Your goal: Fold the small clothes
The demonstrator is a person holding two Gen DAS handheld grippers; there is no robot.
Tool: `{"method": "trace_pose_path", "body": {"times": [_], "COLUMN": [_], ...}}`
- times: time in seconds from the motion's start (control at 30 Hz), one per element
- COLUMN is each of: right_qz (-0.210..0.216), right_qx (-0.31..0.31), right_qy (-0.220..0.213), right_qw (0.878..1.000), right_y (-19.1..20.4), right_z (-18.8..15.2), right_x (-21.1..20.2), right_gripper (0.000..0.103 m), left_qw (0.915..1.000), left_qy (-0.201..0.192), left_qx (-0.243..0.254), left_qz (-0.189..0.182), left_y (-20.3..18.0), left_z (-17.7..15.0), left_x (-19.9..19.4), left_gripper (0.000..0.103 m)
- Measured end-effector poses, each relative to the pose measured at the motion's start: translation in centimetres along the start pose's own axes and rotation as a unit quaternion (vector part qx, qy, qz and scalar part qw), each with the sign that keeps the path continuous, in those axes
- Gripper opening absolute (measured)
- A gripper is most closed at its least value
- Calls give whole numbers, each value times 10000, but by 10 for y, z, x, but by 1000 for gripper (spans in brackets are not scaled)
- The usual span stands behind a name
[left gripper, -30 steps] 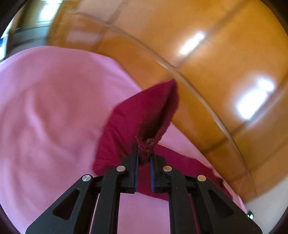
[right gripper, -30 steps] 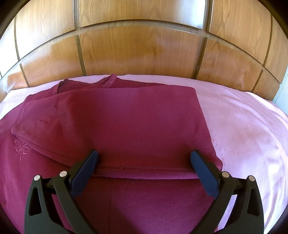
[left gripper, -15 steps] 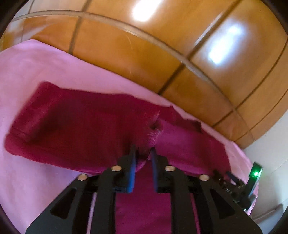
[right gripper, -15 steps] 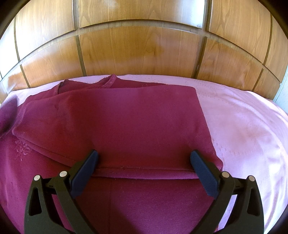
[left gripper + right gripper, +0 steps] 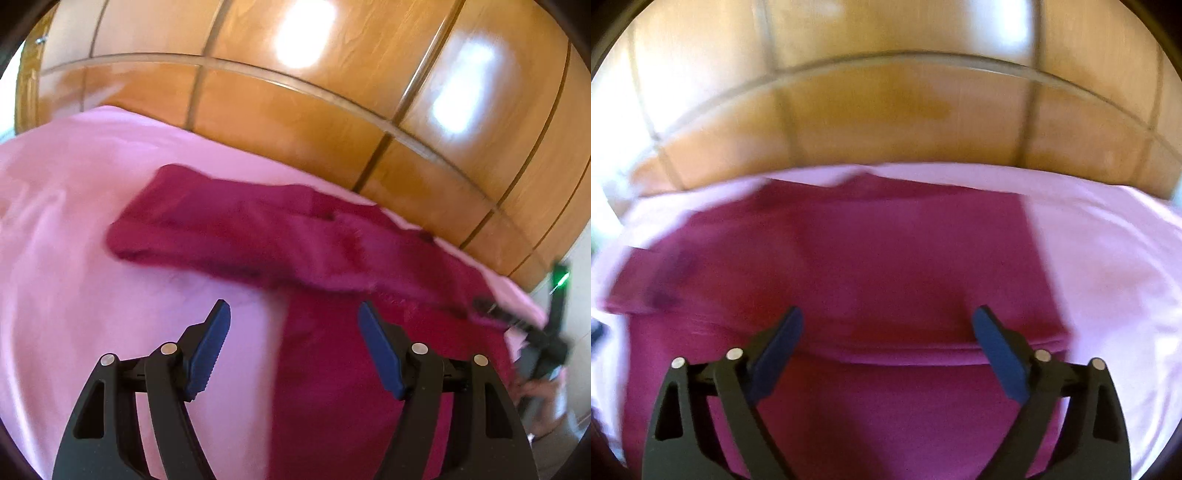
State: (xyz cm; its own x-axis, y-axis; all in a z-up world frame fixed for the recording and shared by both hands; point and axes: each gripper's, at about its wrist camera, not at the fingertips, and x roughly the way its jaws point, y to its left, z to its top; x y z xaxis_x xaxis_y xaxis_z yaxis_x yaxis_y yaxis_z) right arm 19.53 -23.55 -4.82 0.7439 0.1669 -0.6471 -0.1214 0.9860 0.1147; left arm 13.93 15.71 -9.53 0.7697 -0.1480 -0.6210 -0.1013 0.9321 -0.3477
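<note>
Left gripper point(image 5: 293, 345) hangs with its jaws spread wide, nothing between the blue pads, poised over the line where pink meets maroon. Right gripper point(image 5: 888, 349) is just as wide apart and just as empty, hovering above the middle of the cloth.

Biggest thing in play: the wooden headboard point(image 5: 332, 110), glossy panels running across the back of both views. Below it, the pink bedsheet point(image 5: 92, 295), spread broad and fairly smooth. On that sheet lies the maroon garment point(image 5: 886, 266), partly folded: an upper layer is laid over the body, its folded edge point(image 5: 894, 356) running side to side just ahead of the right gripper's fingertips. In the left view a long sleeve-like band point(image 5: 229, 229) stretches out to the left across the sheet, blurred but flat.

How will it handle? My read: light, soft, floppy knit, no stiffness at all, so it will drape and sag from any pinch and could drag the layers beneath out of line. The sheet may come up with it if the pads bite too deep. Best holds look like the hem corners or the far tip of that sleeve band, pinching a single edge cleanly.

Containers? None showing, no basket, no bin, no drawer in either view.
</note>
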Motion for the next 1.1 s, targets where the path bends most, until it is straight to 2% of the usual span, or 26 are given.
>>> {"method": "trace_pose_path", "body": {"times": [0.07,0.13,0.2,0.3,0.33,0.4,0.43,0.47,0.53,0.6,0.67,0.83,0.87,0.93,1.1], "right_qz": [744,1432,1925,2300,2300,2232,2141,2039,1967,1956,1956,1769,1742,1672,1495], "right_qx": [-12,-113,-125,-3,-1,-35,-115,-195,-285,-479,-622,-794,-784,-731,-614], "right_qy": [71,282,541,886,1013,1284,1400,1460,1375,1034,676,-120,-205,-379,-566], "right_qw": [9972,9892,9797,9691,9679,9663,9666,9678,9703,9740,9764,9809,9814,9825,9852], "right_y": [28,65,101,140,152,171,179,186,190,192,192,179,175,165,135], "right_z": [3,6,9,13,14,13,12,13,16,26,38,66,70,81,88], "right_x": [-3,1,12,35,46,65,74,79,75,55,34,-6,-11,-18,-28], "right_gripper": [87,82,76,72,70,52,30,18,7,5,5,5,5,5,5], "left_qw": [9999,9996,9993,9990,9991,9994,9996,9998,9997,9994,9996,9972,9955,9932,9915], "left_qy": [4,0,-51,-107,-133,-150,-157,-166,-173,-170,-130,58,62,86,98], "left_qx": [0,-42,-44,18,36,55,49,32,-61,-134,-139,-392,-428,-512,-631], "left_qz": [159,275,379,425,402,291,209,102,-158,-277,-199,635,845,1039,1136], "left_y": [7,13,16,16,16,15,16,16,19,20,19,19,18,18,11], "left_z": [-9,-15,-19,-24,-26,-26,-26,-25,-22,-18,-14,-1,3,7,23], "left_x": [-5,-8,-11,-15,-16,-16,-17,-18,-19,-17,-12,8,11,16,34], "left_gripper": [70,70,70,70,70,70,70,70,70,70,70,70,70,70,70]}}
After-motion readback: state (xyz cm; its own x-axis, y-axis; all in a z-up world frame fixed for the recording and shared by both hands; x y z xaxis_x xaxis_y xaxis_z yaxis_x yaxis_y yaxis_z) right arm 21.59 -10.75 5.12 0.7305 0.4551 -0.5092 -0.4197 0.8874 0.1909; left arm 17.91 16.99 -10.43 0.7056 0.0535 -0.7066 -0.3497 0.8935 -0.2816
